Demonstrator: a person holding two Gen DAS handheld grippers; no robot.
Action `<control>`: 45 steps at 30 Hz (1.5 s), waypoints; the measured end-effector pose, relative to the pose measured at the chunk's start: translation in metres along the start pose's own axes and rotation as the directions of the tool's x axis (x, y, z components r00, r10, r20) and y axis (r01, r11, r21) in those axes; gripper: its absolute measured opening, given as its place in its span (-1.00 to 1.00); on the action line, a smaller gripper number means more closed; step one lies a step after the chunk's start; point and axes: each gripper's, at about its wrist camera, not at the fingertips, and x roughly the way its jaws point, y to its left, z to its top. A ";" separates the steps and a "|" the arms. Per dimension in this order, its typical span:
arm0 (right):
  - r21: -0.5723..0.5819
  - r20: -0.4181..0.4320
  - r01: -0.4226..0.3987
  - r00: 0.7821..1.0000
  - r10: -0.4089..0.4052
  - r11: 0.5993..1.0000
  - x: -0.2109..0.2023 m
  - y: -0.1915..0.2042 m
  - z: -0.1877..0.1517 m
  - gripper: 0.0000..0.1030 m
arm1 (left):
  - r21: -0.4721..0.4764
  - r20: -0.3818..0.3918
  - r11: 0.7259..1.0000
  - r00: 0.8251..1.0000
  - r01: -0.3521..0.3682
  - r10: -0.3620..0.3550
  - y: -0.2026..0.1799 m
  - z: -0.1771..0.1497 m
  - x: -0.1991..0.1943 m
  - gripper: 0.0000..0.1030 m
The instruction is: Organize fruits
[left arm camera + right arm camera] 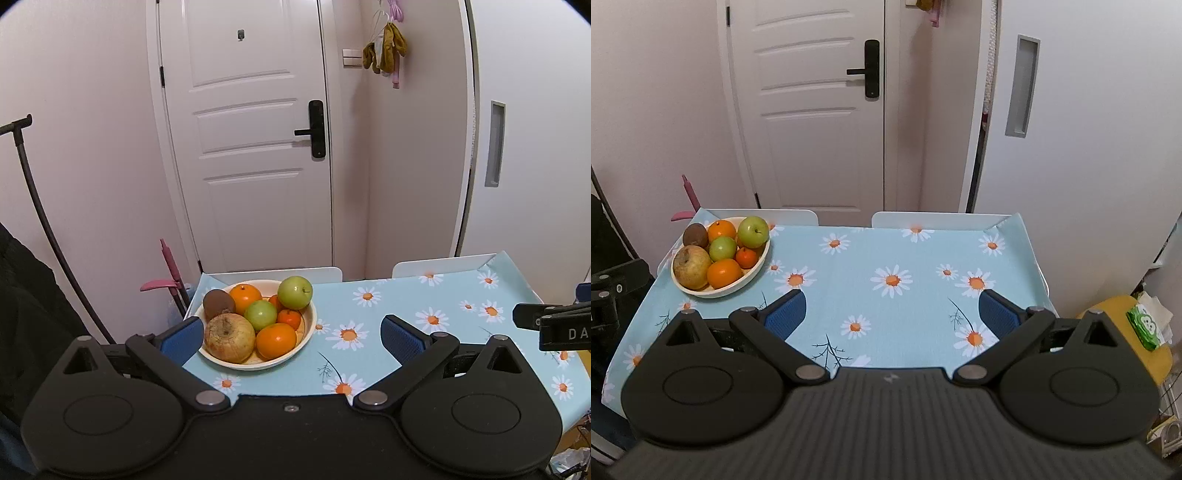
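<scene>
A cream bowl stands at the table's far left corner, piled with fruit: a brownish pear, a kiwi, two green apples, and several oranges. My left gripper is open just in front of the bowl, its left pad beside the bowl's near-left rim, nothing held. My right gripper is open above the bare tablecloth, to the right of the bowl.
The table wears a light blue daisy cloth. Two white chair backs stand behind it, with a white door beyond. A yellow stool with a green tissue pack sits at the right. Part of the right gripper shows at the right edge.
</scene>
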 end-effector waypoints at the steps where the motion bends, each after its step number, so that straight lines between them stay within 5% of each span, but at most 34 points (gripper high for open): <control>1: 0.000 0.000 0.003 1.000 -0.003 1.000 0.000 0.000 0.000 1.00 | -0.001 0.001 1.000 1.000 0.001 -0.001 0.000 0.000 0.000 1.00; 45: 0.008 -0.037 0.021 0.999 -0.021 1.000 0.013 0.004 0.005 1.00 | -0.014 -0.013 1.000 1.000 0.006 -0.006 0.006 0.001 0.011 1.00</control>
